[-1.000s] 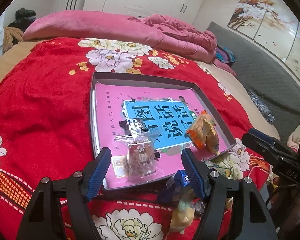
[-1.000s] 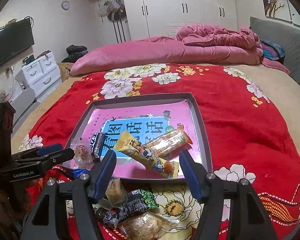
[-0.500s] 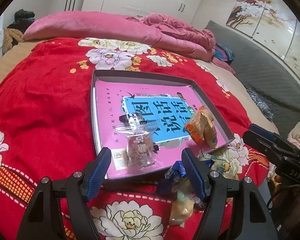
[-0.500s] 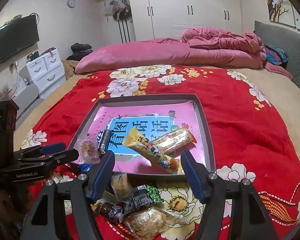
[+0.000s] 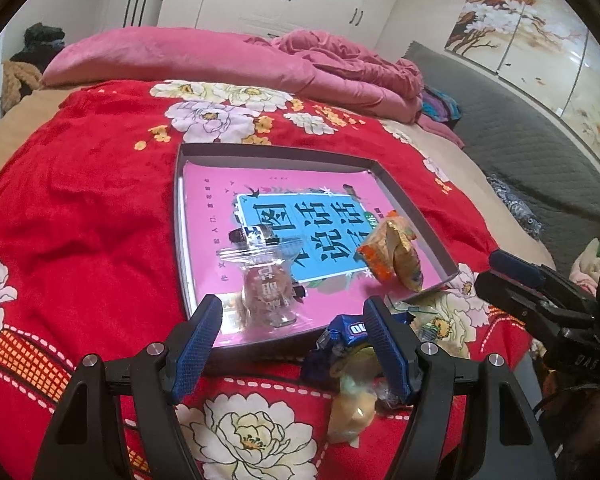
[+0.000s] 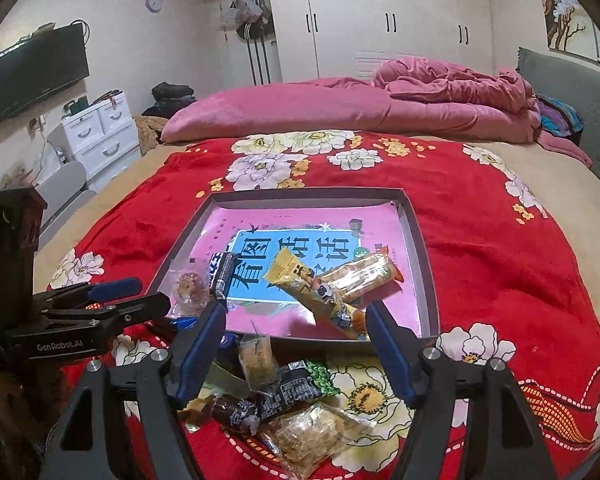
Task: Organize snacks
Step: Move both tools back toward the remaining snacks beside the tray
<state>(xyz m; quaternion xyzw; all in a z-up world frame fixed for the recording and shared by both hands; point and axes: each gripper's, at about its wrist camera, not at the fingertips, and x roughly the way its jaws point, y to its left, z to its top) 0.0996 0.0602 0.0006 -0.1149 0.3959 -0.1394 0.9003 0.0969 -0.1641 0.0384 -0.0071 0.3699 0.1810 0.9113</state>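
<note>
Four snacks laid in tray (image 6: 418, 248); rest piled (image 6: 284, 396) at near edge. Both grippers' fingers (image 5: 198, 344) (image 6: 198, 348) spread, empty; right just widened for next pick.

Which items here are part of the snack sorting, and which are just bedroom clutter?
Job:
- tray
- yellow snack stick and orange-ended pack, in tray
- clear-bagged pastry, in tray
- loose snack pile on the blanket
- left gripper and right gripper, both open

Lying about:
- pink duvet
- TV
- white drawers
</note>
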